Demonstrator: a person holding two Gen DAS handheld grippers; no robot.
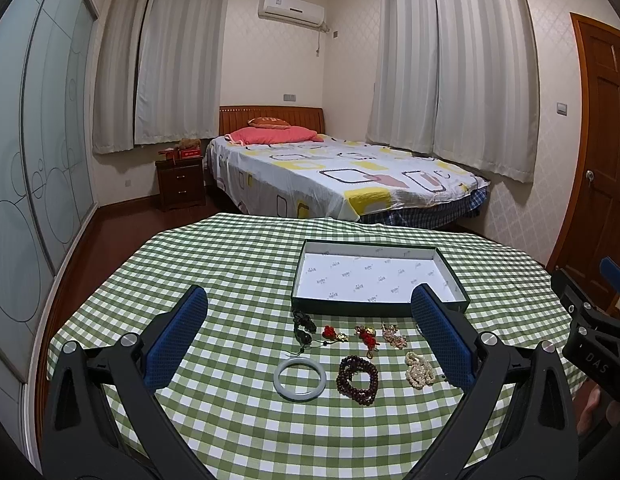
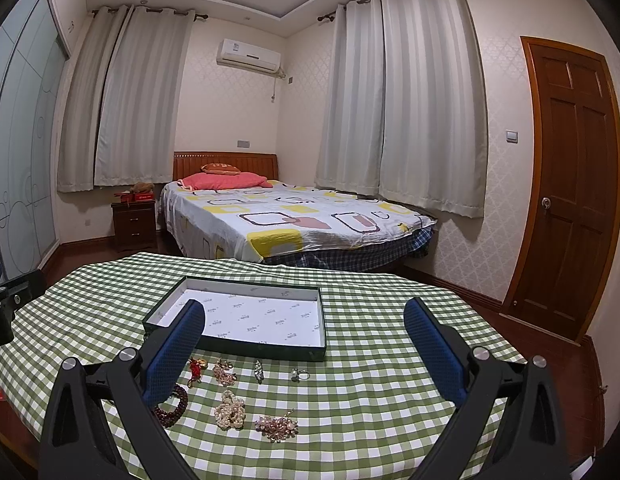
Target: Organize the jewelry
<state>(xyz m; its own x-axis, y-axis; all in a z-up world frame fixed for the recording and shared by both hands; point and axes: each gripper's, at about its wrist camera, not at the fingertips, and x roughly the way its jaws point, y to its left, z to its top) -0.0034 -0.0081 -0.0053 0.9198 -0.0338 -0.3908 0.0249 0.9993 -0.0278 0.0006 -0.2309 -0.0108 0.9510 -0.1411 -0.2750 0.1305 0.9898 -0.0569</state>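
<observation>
A shallow dark-green box (image 1: 454, 276) with a white paper lining lies empty on the green checked tablecloth (image 1: 229, 264); the same box (image 2: 322, 320) shows in the right wrist view. In front of it lie a pale jade bangle (image 1: 299, 379), a dark red bead bracelet (image 1: 357, 378), a pearl strand (image 1: 418, 370), a dark pendant (image 1: 301, 332), red charms (image 1: 366, 336) and a gold cluster (image 1: 394, 336). The right view adds a brooch (image 2: 277, 427), a ring (image 2: 298, 375) and a crystal clip (image 2: 258, 371). My left gripper (image 1: 310, 344) hangs open above the pieces. My right gripper (image 2: 305, 354) is open too.
A bed (image 1: 334, 176) with a patterned sheet stands beyond the table, a nightstand (image 1: 181, 182) to its left. A wooden door (image 2: 570, 184) is at the right and frosted wardrobe doors (image 1: 37, 152) at the left. A person's bare foot (image 1: 590, 408) shows by the table's right edge.
</observation>
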